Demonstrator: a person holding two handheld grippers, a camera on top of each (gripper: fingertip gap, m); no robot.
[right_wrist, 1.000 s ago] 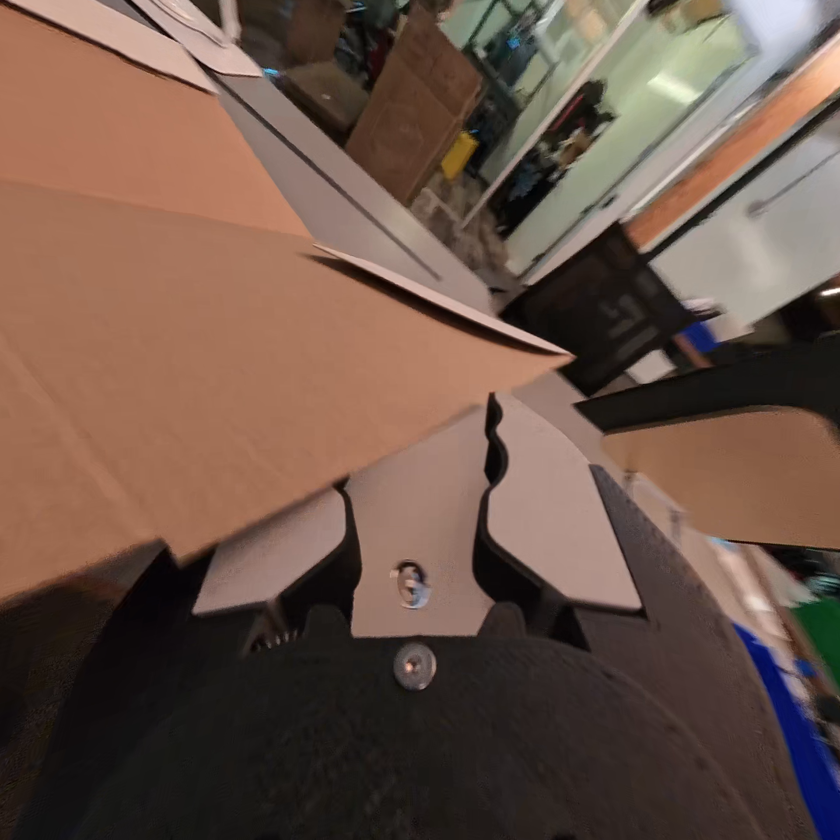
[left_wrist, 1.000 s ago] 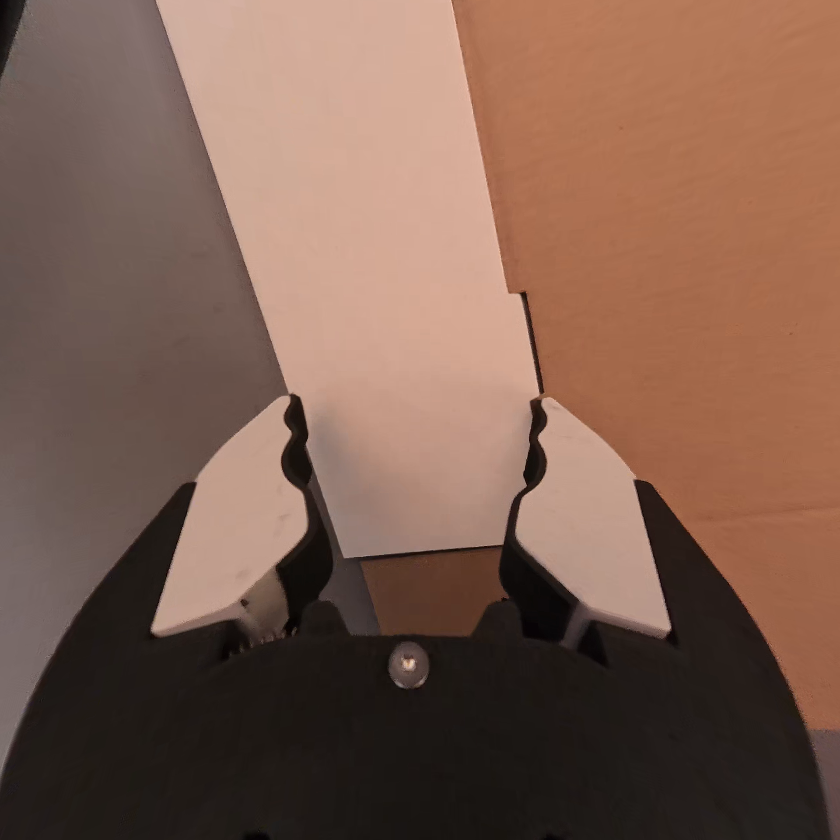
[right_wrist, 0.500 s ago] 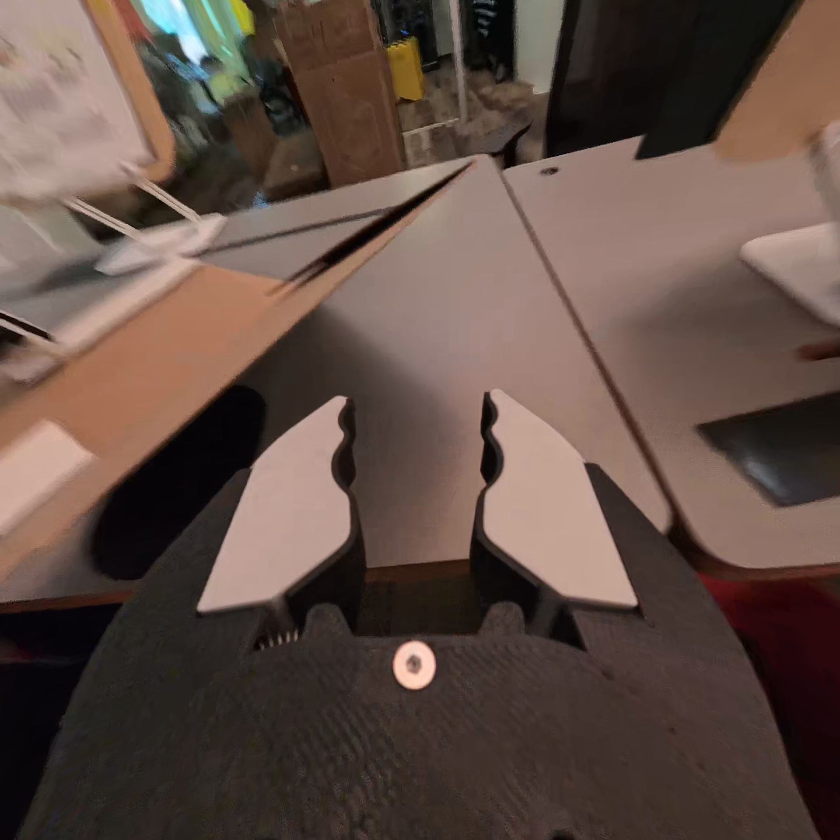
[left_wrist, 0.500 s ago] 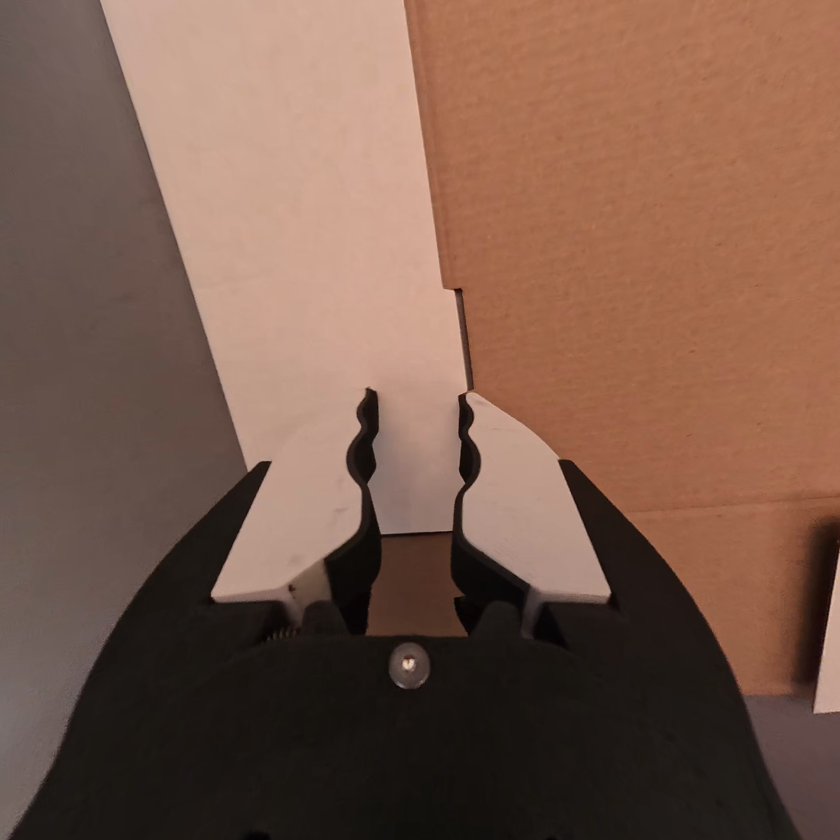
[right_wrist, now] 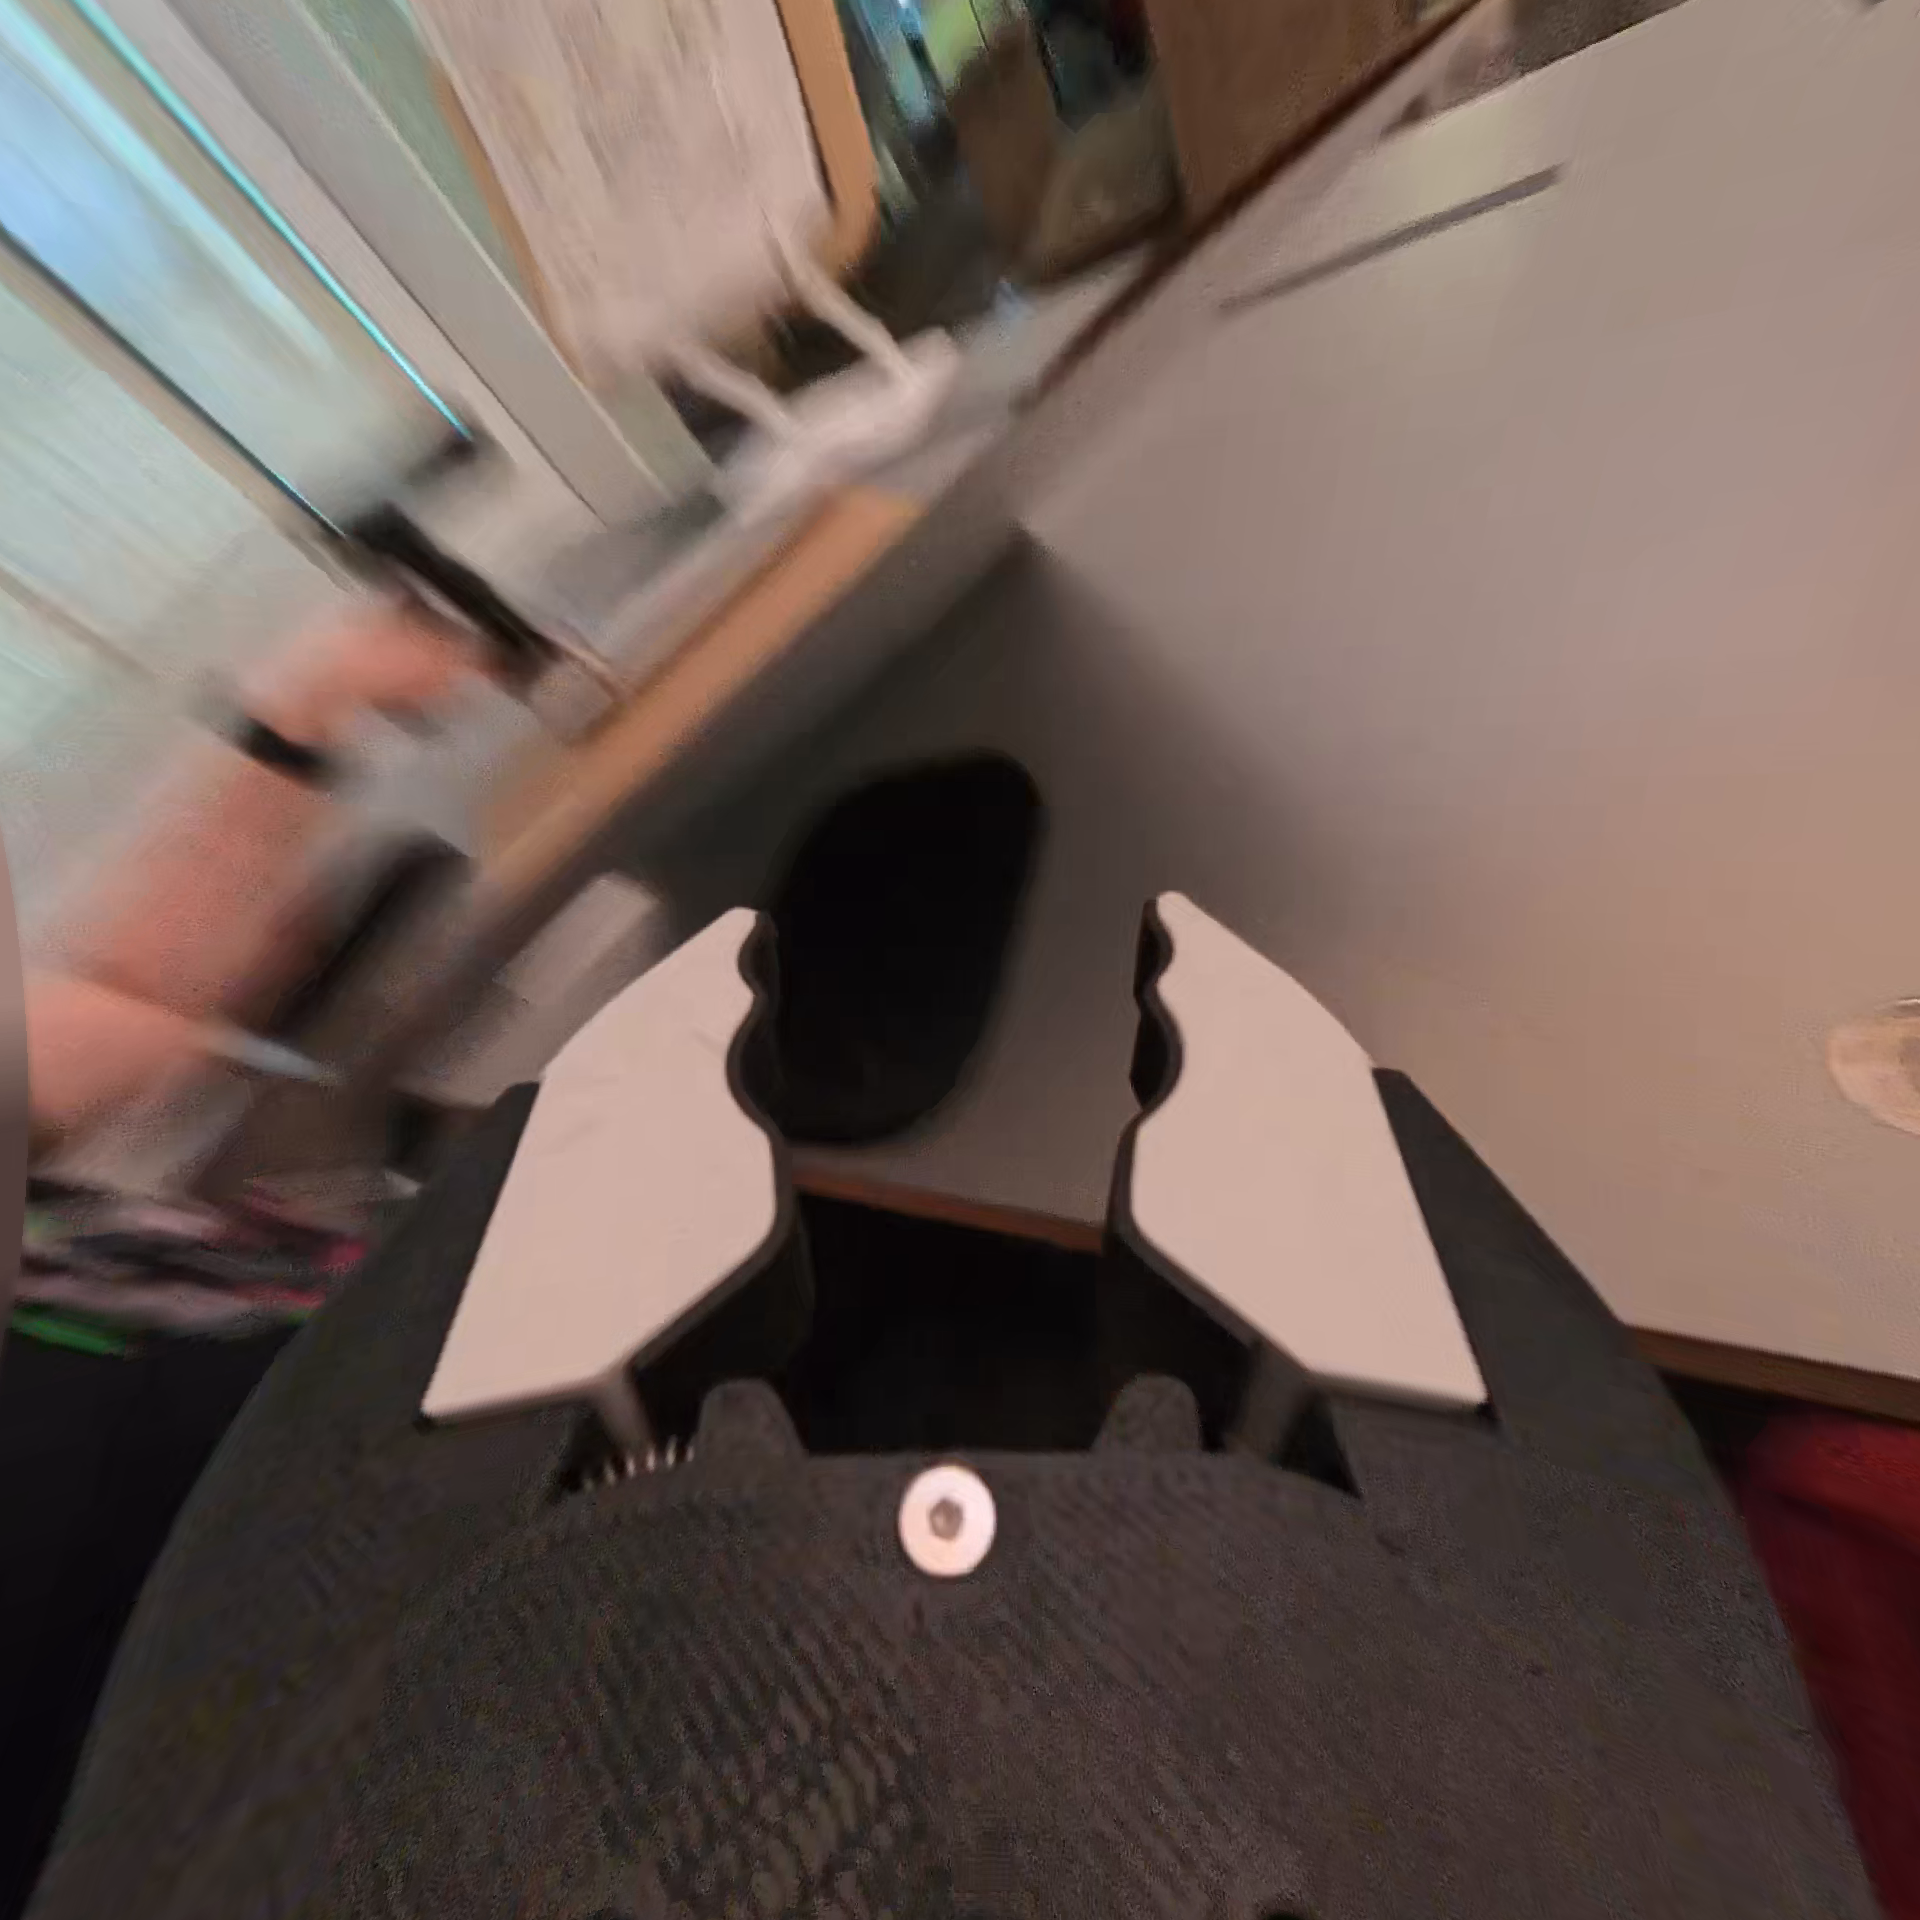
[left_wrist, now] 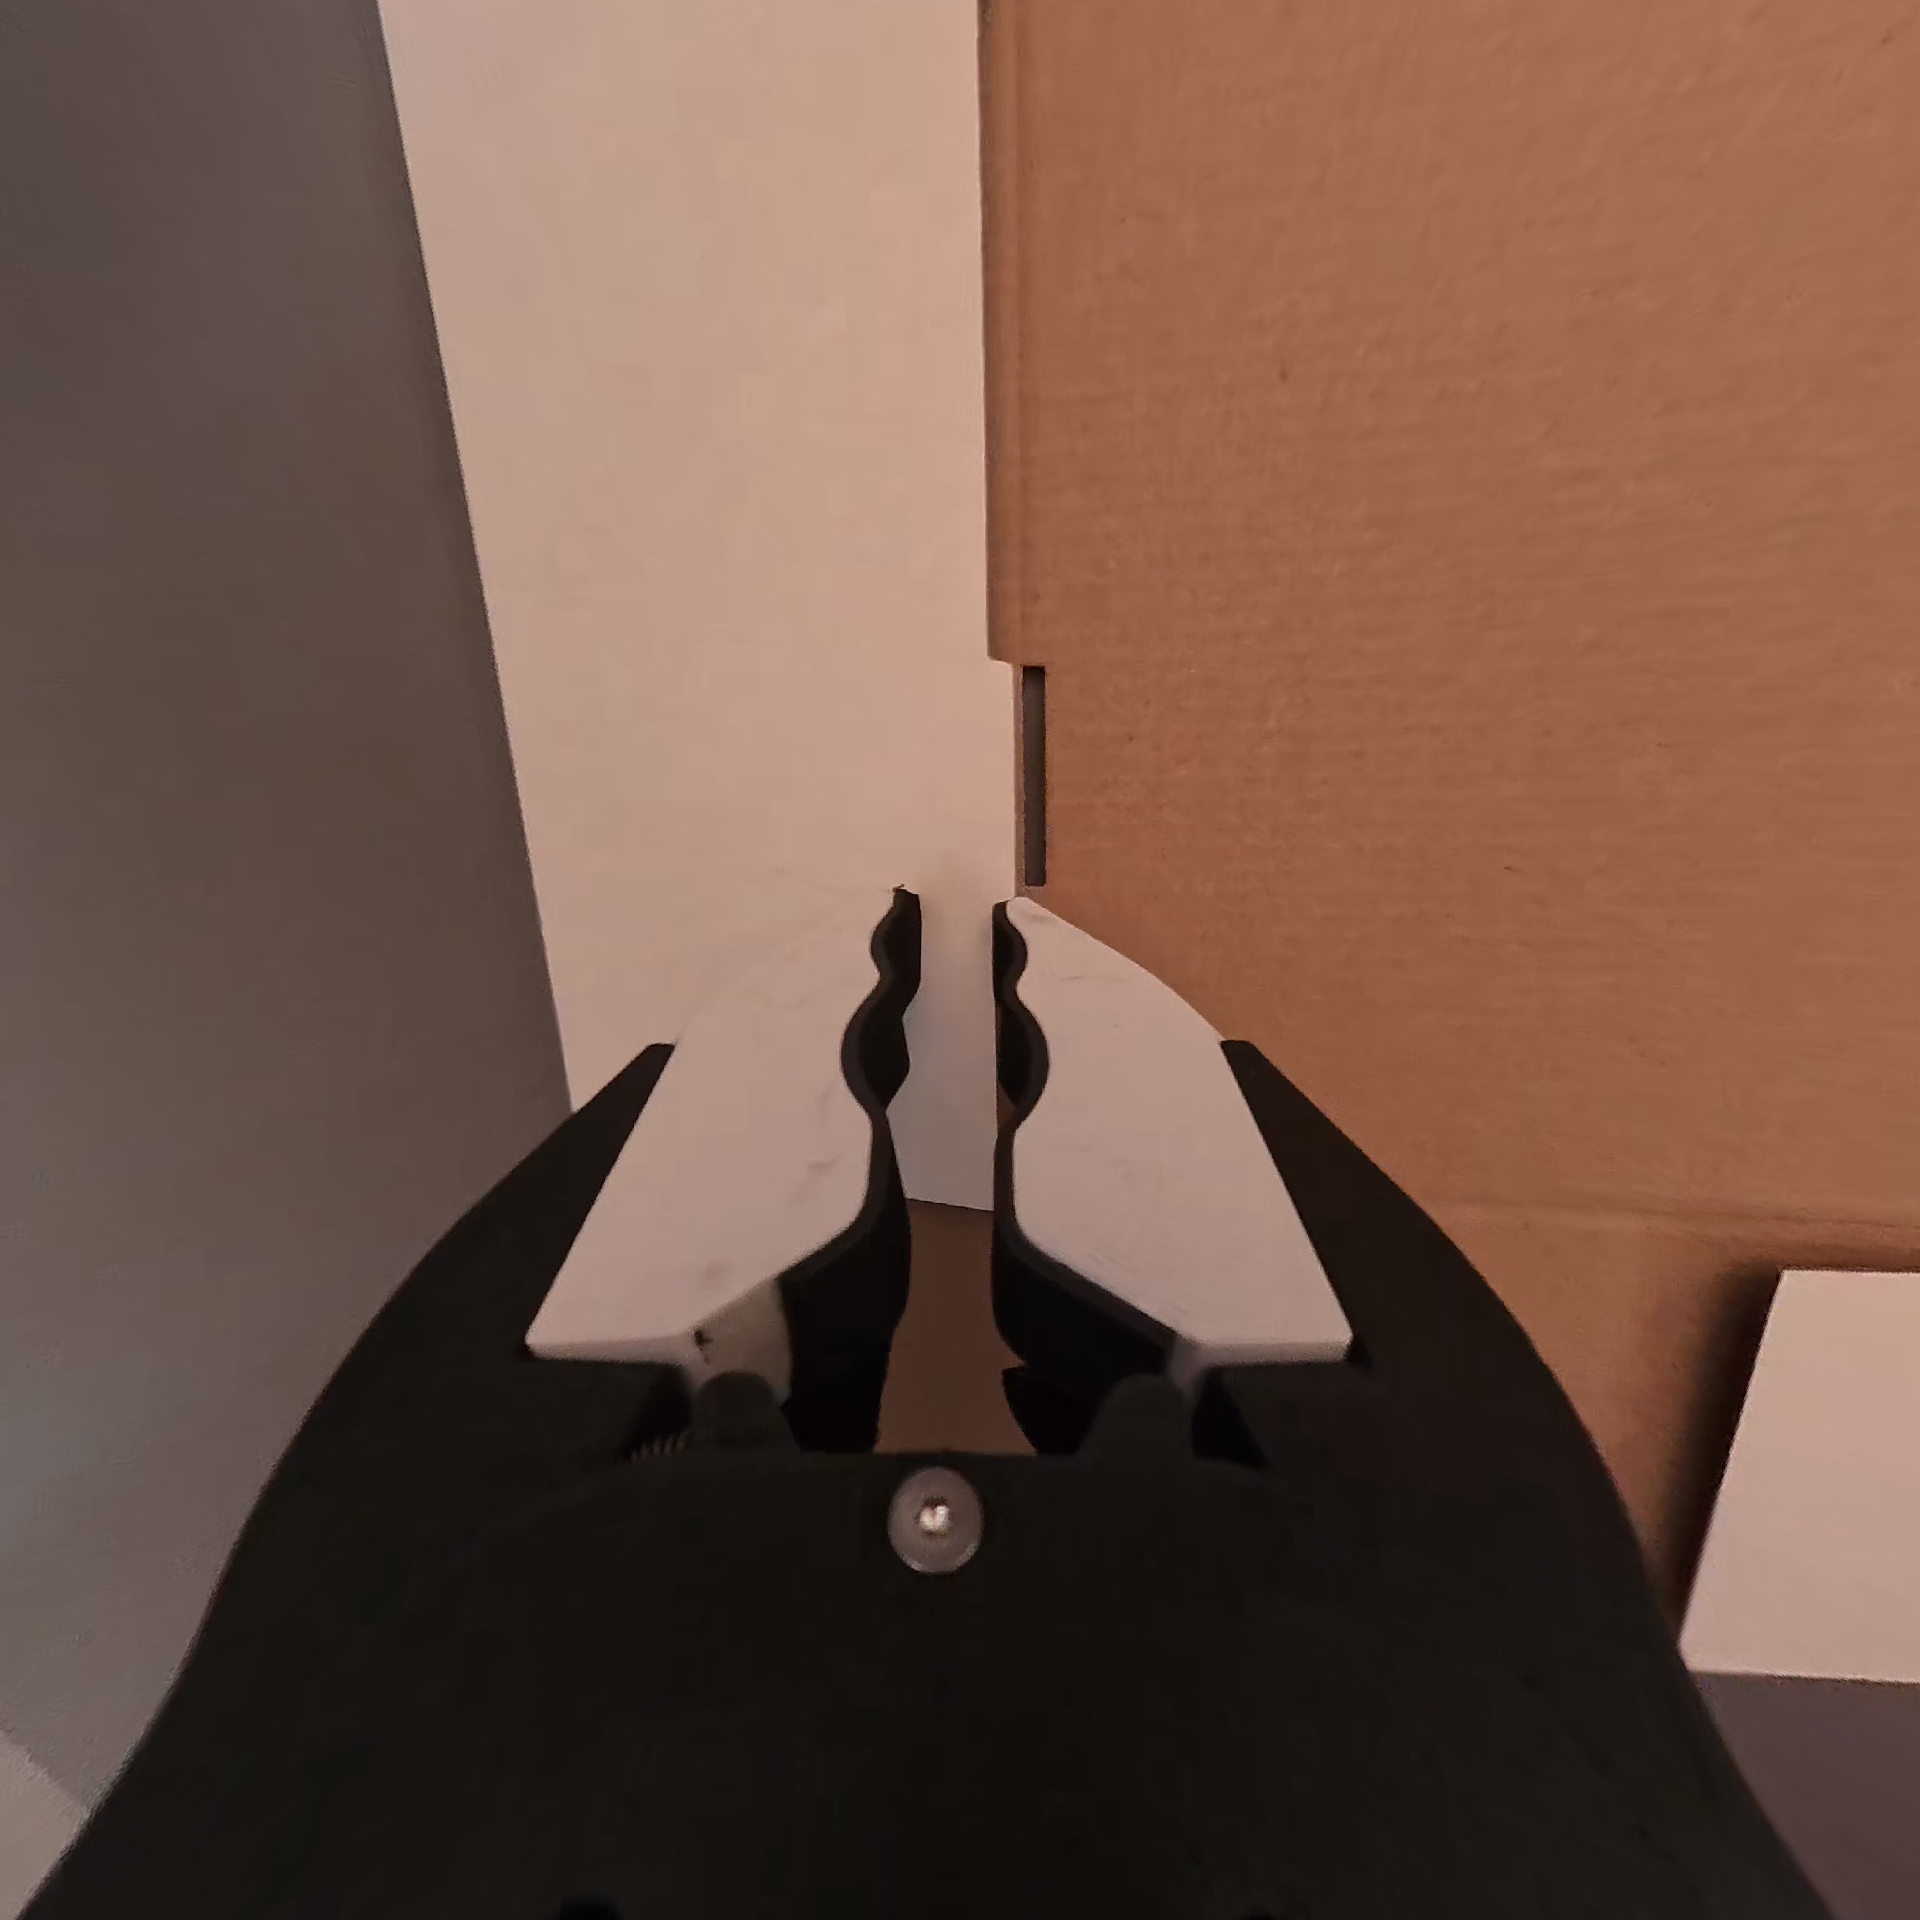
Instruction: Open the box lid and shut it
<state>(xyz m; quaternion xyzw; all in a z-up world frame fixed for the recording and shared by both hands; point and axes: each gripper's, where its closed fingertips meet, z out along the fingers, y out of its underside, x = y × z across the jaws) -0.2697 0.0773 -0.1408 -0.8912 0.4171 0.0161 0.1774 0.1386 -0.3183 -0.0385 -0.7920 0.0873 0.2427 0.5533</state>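
In the left wrist view the brown cardboard box (left_wrist: pixel 1455 623) fills the right side. A long white flap (left_wrist: pixel 727 520) lies along its left edge. My left gripper (left_wrist: pixel 957 914) hovers over the near end of that flap, close to the box edge. Its jaws are almost closed, with a thin gap and nothing between them. My right gripper (right_wrist: pixel 951 925) is open and empty above the grey table (right_wrist: pixel 1455 623), away from the box. In that blurred view the box shows only as a brown edge (right_wrist: pixel 707 675) to the left.
Another white panel (left_wrist: pixel 1818 1507) sits at the lower right of the left wrist view. A dark oval hole (right_wrist: pixel 904 935) in the table lies just beyond my right fingertips. The table's front edge (right_wrist: pixel 1714 1382) runs below. The room behind is blurred.
My left jaws have closed from wide open to a thin gap and shifted toward the box edge. My right gripper has left the box flap, swung out over the table and opened wider.
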